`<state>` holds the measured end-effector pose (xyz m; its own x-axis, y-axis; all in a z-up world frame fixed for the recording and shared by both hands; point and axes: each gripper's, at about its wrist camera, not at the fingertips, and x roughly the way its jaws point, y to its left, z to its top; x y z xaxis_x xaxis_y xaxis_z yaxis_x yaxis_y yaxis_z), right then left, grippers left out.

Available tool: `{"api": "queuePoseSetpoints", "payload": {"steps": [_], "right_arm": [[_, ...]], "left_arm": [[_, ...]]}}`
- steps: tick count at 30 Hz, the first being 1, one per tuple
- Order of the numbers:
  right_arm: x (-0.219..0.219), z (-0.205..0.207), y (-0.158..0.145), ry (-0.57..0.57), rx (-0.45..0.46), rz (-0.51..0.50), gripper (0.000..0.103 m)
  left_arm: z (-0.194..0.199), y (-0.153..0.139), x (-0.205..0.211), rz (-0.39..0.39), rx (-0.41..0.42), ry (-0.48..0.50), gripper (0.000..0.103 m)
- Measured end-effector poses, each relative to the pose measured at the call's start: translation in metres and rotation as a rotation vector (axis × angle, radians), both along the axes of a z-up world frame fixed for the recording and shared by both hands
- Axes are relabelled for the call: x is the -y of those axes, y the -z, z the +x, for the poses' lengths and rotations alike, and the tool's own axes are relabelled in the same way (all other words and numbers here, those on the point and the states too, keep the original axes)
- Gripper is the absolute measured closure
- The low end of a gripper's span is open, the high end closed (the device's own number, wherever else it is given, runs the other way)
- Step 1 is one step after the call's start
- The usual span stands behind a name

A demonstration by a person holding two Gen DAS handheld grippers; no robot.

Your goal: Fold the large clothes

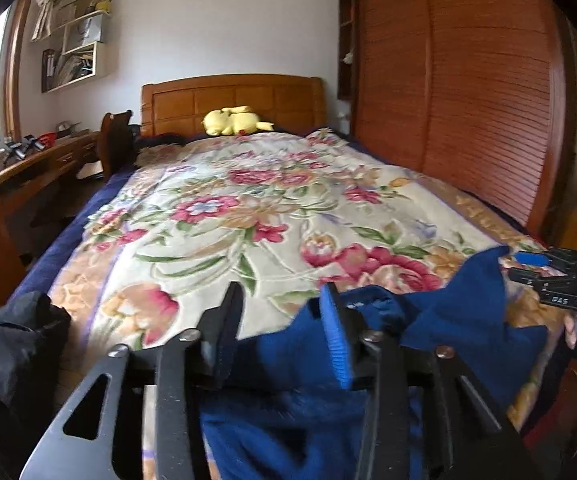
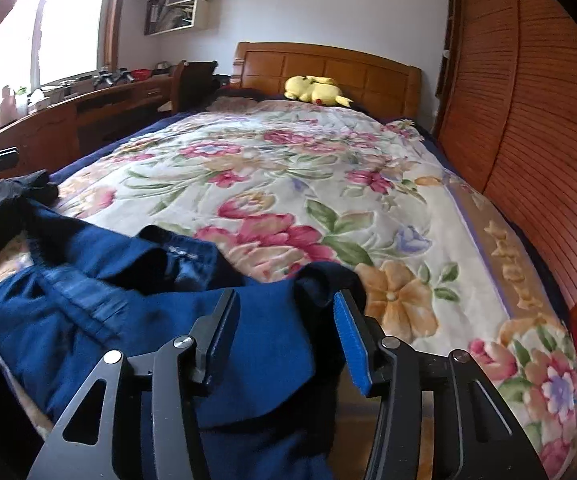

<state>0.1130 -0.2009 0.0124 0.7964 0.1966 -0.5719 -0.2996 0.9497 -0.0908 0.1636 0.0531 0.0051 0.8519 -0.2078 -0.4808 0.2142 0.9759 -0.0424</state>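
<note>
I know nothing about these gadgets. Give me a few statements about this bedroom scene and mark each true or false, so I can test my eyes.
1. A blue garment lies at the near end of the bed. True.
2. The yellow plush toy sits by the headboard. True.
3. The bed cover is plain white. False: it has a floral pattern.
4. The left gripper has its jaws clamped shut. False: they stand apart, over the blue garment.
5. A dark garment lies left of the blue one. True.
6. The wardrobe doors stand open. False: the slatted doors are closed.
</note>
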Motion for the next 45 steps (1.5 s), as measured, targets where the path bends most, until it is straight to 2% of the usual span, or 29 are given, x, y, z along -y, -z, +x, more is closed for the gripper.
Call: {"api": "queuePoseSetpoints", "payload": {"steps": [1,3,10,14,20,24,27,30,35,39,45], "right_arm": [[-0.002,-0.003,0.002,-0.010,-0.006,0.005,0.051],[-0.007,-0.006,0.009,-0.031,-0.023,0.016,0.050],[-0.025,-0.005,0.039,-0.127,-0.125,-0.033,0.049],[-0.031,0.006,0.048,-0.124,-0.160,-0.121,0.049],[-0.037,0.031,0.057,-0.070,-0.182,-0.323,0.049],[-0.038,0.058,0.052,-0.043,-0.190,-0.371,0.049],[-0.049,0.084,0.040,-0.027,-0.152,-0.401,0.052],[-0.060,0.112,0.016,0.024,-0.093,-0.371,0.052],[-0.073,0.131,-0.024,0.078,-0.009,-0.195,0.052],[-0.095,0.124,-0.018,-0.019,-0.039,-0.163,0.050],[-0.140,0.118,0.014,-0.195,-0.132,-0.156,0.050]], "left_arm": [[-0.005,0.004,0.001,-0.012,0.000,0.008,0.037],[-0.014,0.016,0.005,-0.032,-0.005,0.028,0.027],[-0.034,0.051,0.013,-0.048,-0.016,0.037,0.026],[-0.040,0.061,0.011,-0.048,-0.037,0.043,0.026],[-0.052,0.061,0.003,-0.056,-0.043,0.049,0.026],[-0.061,0.054,-0.003,-0.033,-0.024,0.035,0.026],[-0.064,0.051,-0.010,-0.023,-0.017,0.016,0.026],[-0.063,0.050,-0.019,-0.035,-0.022,-0.002,0.026],[-0.065,0.050,-0.034,-0.037,-0.024,-0.032,0.026],[-0.067,0.050,-0.044,-0.050,-0.027,-0.045,0.026],[-0.069,0.055,-0.055,-0.044,-0.041,-0.068,0.026]]}}
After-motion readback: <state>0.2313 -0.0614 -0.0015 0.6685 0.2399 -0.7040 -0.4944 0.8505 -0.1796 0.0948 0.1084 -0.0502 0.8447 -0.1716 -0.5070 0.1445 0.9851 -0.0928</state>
